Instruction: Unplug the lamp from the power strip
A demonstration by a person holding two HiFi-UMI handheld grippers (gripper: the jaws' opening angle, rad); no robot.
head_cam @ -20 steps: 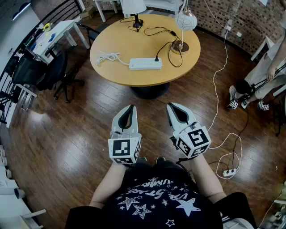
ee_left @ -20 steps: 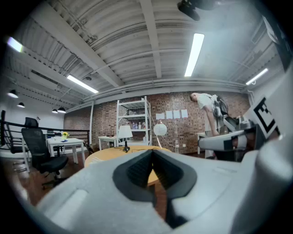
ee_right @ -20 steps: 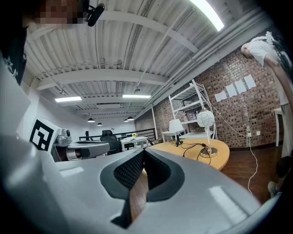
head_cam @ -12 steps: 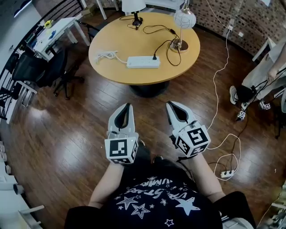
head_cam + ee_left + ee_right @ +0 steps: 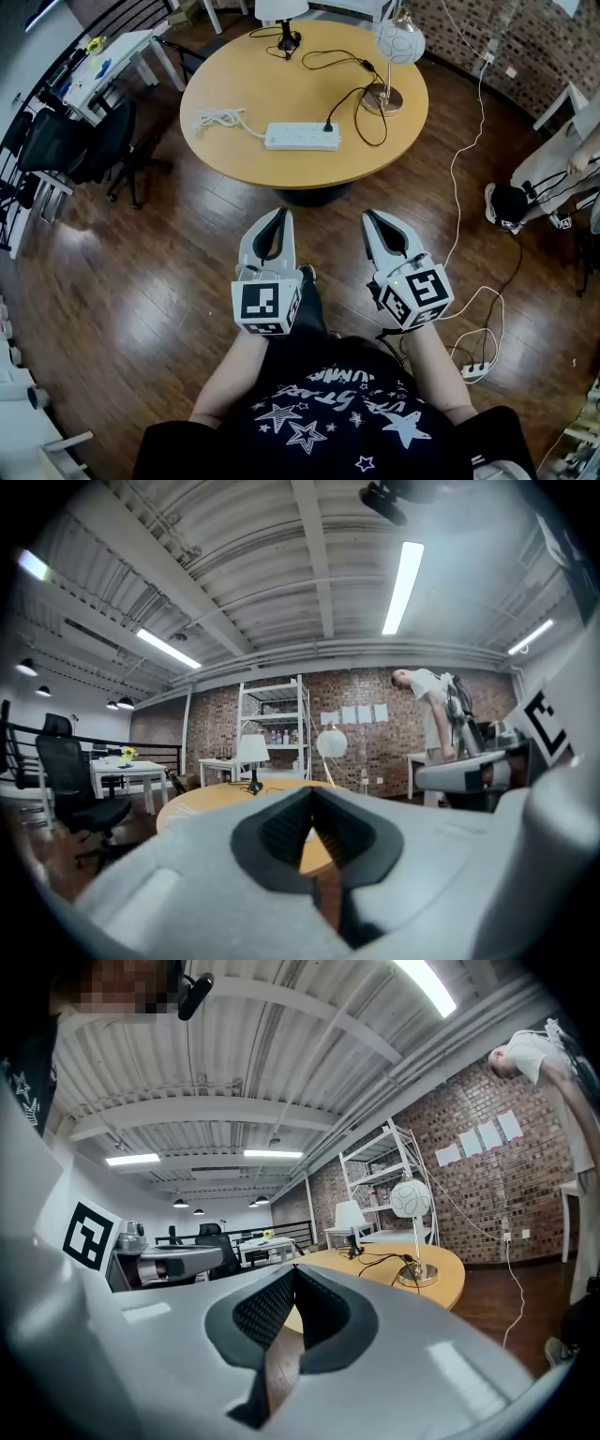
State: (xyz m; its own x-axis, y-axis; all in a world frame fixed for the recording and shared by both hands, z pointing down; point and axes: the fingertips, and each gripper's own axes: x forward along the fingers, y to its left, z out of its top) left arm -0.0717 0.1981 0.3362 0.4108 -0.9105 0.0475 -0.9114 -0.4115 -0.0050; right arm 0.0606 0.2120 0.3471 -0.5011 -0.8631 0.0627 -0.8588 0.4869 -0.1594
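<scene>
Wooden round tabletop [image 5: 253,80] carries the lamp, which is plugged in, while both tongs hang closed and empty over the floor short of it.
Left tongs [image 5: 278,215] and right tongs [image 5: 373,217] are held level side by side above the dark plank floor [image 5: 141,281], near the tabletop's near edge, each with its tips together and nothing between them. The white power strip [image 5: 302,138] lies flat toward the near side of the tabletop, well apart from both tongs. A black plug [image 5: 329,125] sits in the strip near its right end, and its black cord [image 5: 361,117] loops toward the round metal base of the globe-shaded lamp [image 5: 400,42], which stands upright by the right rim. The strip's own white cord [image 5: 220,120] lies bunched to its left. A second lamp with a white shade [image 5: 281,11] stands at the far edge.
</scene>
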